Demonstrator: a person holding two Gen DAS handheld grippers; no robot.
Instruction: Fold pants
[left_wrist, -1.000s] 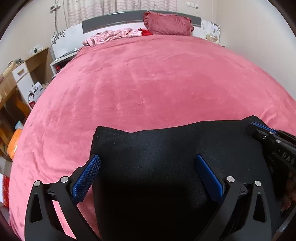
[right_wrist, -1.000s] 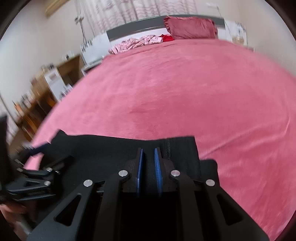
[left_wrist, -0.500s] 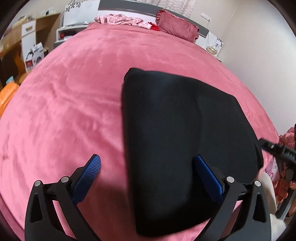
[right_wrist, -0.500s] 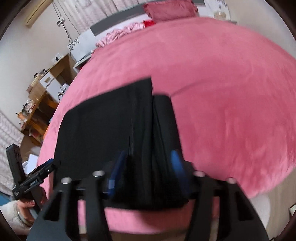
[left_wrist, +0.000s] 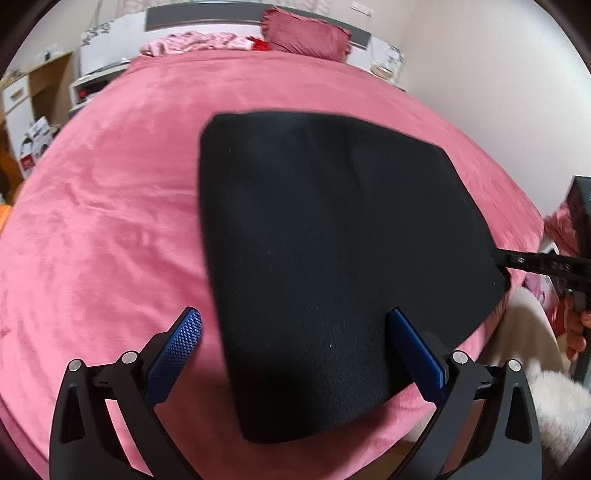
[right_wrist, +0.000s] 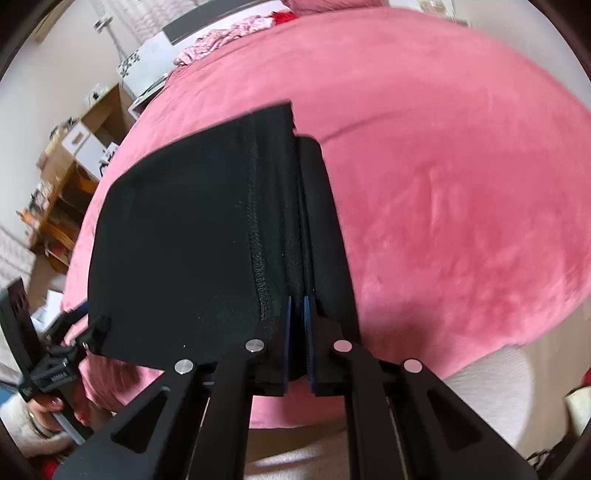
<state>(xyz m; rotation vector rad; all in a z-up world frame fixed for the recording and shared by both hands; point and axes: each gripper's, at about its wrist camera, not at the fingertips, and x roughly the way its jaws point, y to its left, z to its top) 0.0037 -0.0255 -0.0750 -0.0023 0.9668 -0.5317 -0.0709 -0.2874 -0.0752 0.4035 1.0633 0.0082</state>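
Near: left gripper (left_wrist: 293, 341) spread wide over the soft, limp, light black knit pants (left_wrist: 332, 258); right gripper (right_wrist: 297, 332) pinched nearly shut at their near edge. The folded pants lie on the pink plush bedspread (left_wrist: 110, 240); best taken hold of at corners.

Folded pants (left_wrist: 332, 258) lying flat on the bed (left_wrist: 110, 221), near its front edge, toward the right side in the left wrist view. Left hand-held gripper (left_wrist: 293, 343) at the front, one finger on the bed left of the pants, the other finger over them. Right hand-held gripper (right_wrist: 297, 332) at the pants' right front part, with the fold's edge between its fingers; seen also at the right border in the left wrist view (left_wrist: 532, 262). Far behind, at the head of the bed, a pillow (left_wrist: 306, 37); left of the pillow, loose clothes (left_wrist: 195, 41). Shelves (right_wrist: 62, 177) beside the bed on the left
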